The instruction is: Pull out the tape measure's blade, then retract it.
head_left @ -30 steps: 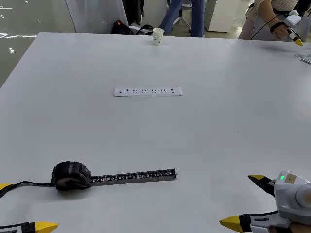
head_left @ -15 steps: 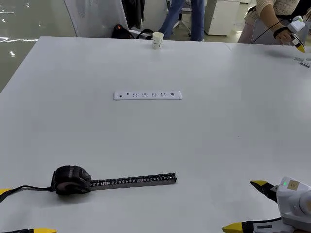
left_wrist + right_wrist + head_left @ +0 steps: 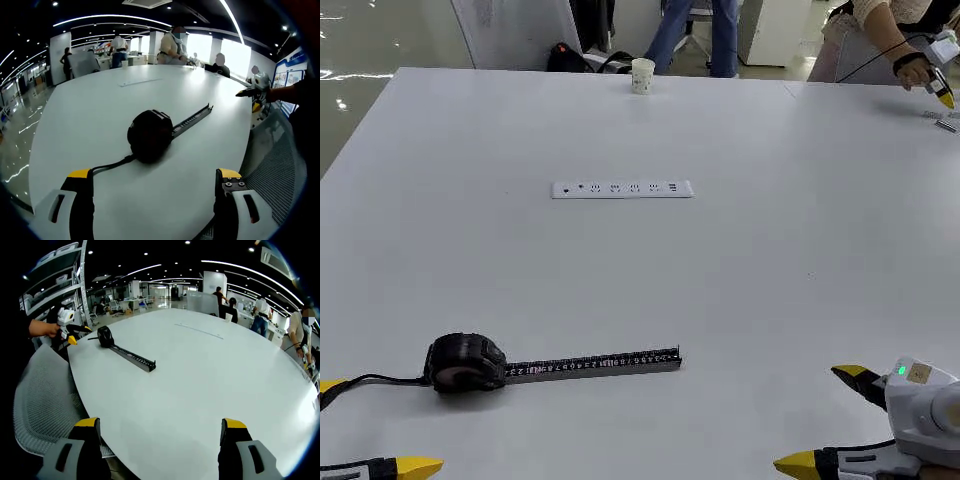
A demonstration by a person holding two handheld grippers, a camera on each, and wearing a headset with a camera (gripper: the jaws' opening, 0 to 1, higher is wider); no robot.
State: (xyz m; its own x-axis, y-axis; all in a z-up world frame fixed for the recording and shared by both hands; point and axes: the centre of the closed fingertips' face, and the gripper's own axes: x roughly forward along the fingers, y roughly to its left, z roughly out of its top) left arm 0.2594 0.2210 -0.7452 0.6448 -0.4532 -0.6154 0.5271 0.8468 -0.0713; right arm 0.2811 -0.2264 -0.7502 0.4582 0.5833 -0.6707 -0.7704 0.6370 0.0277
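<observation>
Left gripper (image 3: 370,425) low at 7 o'clock, right gripper (image 3: 820,417) at 5, both jaws wide, bodies cut off at the edge

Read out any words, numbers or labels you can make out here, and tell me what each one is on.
No text here can be quoted.
Tape measure blade: pale scale numerals and ticks, too small to read.
Power strip: dark marks along it, no legible text.
Paper cup: too small to tell any print.
Blue wall board: lettering blurred.
</observation>
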